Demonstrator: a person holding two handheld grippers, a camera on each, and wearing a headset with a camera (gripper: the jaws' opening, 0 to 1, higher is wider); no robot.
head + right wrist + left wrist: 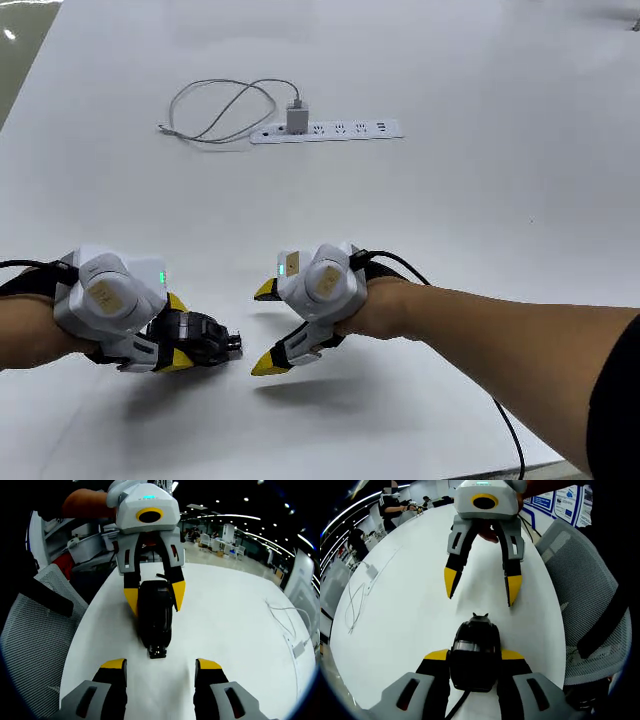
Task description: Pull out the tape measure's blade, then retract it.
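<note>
Left tool (178, 332) clamps one tape measure (205, 338); right tool (267, 328) gapes.

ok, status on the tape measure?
Left gripper shut on tape measure. Right gripper open, facing blade hook, not touching. Nothing pulled out yet. Nothing between them.

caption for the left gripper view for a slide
Left gripper clamps the black tape measure while the open right gripper faces it.
</note>
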